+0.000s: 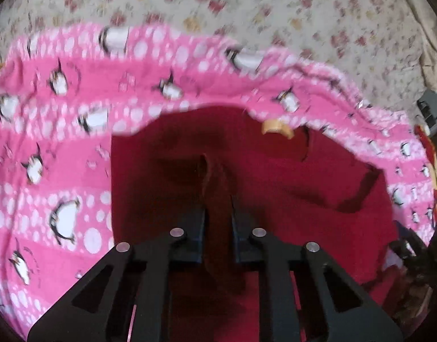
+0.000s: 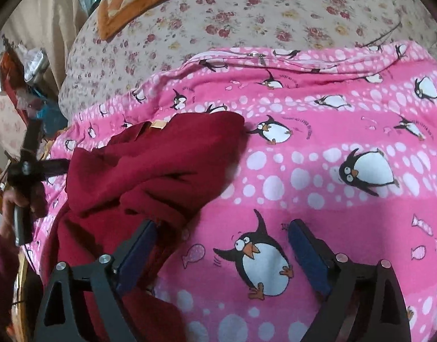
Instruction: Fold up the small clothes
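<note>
A dark red garment (image 1: 289, 182) lies crumpled on a pink penguin-print blanket (image 1: 61, 156). My left gripper (image 1: 217, 213) is shut on a raised fold of the red garment, which stands up between its fingers. A tan label (image 1: 276, 127) shows at the garment's far edge. In the right wrist view the red garment (image 2: 150, 171) is bunched at the left, with the tan label (image 2: 158, 124) near its top. My right gripper (image 2: 221, 245) is open and empty above the pink blanket (image 2: 346, 148), its left finger touching the garment's edge.
The blanket lies on a floral bedsheet (image 2: 247, 14). An orange patterned cushion (image 2: 138, 0) lies at the far left of the bed. The left hand with its gripper handle (image 2: 21, 188) shows at the left edge. Clutter (image 2: 27, 85) sits beside the bed.
</note>
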`<state>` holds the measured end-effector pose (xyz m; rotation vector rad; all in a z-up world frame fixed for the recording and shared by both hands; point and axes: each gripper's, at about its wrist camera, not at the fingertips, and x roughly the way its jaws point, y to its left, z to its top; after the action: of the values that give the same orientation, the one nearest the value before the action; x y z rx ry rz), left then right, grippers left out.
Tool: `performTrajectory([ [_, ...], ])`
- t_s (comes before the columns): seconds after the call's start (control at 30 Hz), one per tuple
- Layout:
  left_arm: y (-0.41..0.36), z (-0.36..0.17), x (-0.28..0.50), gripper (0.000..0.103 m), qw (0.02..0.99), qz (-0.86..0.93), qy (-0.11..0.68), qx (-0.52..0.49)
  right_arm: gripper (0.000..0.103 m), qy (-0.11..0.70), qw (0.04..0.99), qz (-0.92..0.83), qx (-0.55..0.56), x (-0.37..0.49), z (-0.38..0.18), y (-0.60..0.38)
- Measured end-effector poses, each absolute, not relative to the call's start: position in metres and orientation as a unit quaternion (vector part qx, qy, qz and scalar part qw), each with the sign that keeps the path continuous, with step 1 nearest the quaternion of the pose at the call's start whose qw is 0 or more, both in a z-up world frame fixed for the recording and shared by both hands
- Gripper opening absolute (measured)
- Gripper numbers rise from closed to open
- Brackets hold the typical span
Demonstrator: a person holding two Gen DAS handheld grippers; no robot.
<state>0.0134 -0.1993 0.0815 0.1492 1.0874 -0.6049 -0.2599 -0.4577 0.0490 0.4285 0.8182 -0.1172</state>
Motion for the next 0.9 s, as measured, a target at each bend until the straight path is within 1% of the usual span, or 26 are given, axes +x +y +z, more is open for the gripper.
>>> performTrajectory([
  [0.17,-0.19,0.14,0.011,0.012,0.84,-0.286,0.461,0.025,0.092,0.354,0.919,-0.051,0.168,-0.27,0.071,-0.446],
  [0.23,-0.184,0.158,0.013,0.012,0.85,-0.274,0.449,0.009,0.092,0.344,0.929,-0.033,0.13,-0.27,0.08,-0.429],
  [0.27,-0.182,0.163,0.014,0.012,0.854,-0.267,0.446,0.003,0.09,0.343,0.931,-0.029,0.119,-0.269,0.081,-0.423],
  [0.33,-0.176,0.174,0.019,0.012,0.86,-0.254,0.443,-0.008,0.074,0.364,0.928,-0.027,0.073,-0.257,0.082,-0.403],
  [0.37,-0.174,0.176,0.02,0.011,0.861,-0.251,0.442,-0.012,0.052,0.374,0.925,-0.031,0.056,-0.251,0.082,-0.397],
  [0.4,-0.171,0.178,0.02,0.011,0.863,-0.246,0.442,-0.017,0.036,0.388,0.92,-0.04,0.036,-0.242,0.08,-0.391],
  [0.5,-0.162,0.18,0.02,0.011,0.863,-0.24,0.444,-0.029,0.032,0.416,0.908,-0.04,0.04,-0.222,0.07,-0.389],
  [0.53,-0.157,0.179,0.02,0.011,0.862,-0.239,0.446,-0.034,0.028,0.426,0.903,-0.046,0.029,-0.217,0.066,-0.39],
  [0.57,-0.156,0.177,0.019,0.011,0.861,-0.238,0.448,-0.036,0.02,0.433,0.899,-0.055,0.016,-0.214,0.064,-0.39],
  [0.6,-0.152,0.174,0.019,0.011,0.859,-0.239,0.451,-0.04,0.015,0.435,0.899,-0.056,0.012,-0.214,0.065,-0.392],
  [0.67,-0.151,0.165,0.016,0.011,0.854,-0.242,0.458,-0.048,0.01,0.424,0.903,-0.067,0.008,-0.221,0.072,-0.399],
  [0.7,-0.15,0.156,0.013,0.011,0.85,-0.245,0.464,-0.048,0.01,0.414,0.907,-0.079,0.008,-0.227,0.079,-0.404],
  [0.77,-0.152,0.133,0.006,0.011,0.844,-0.243,0.476,-0.039,0.01,0.402,0.911,-0.081,0.04,-0.24,0.088,-0.415],
  [0.8,-0.154,0.118,0.002,0.011,0.84,-0.239,0.485,-0.033,0.01,0.404,0.909,-0.077,0.063,-0.249,0.086,-0.42],
  [0.9,-0.153,0.074,0.0,0.011,0.821,-0.226,0.523,-0.038,0.01,0.443,0.891,-0.072,0.064,-0.258,0.063,-0.417],
])
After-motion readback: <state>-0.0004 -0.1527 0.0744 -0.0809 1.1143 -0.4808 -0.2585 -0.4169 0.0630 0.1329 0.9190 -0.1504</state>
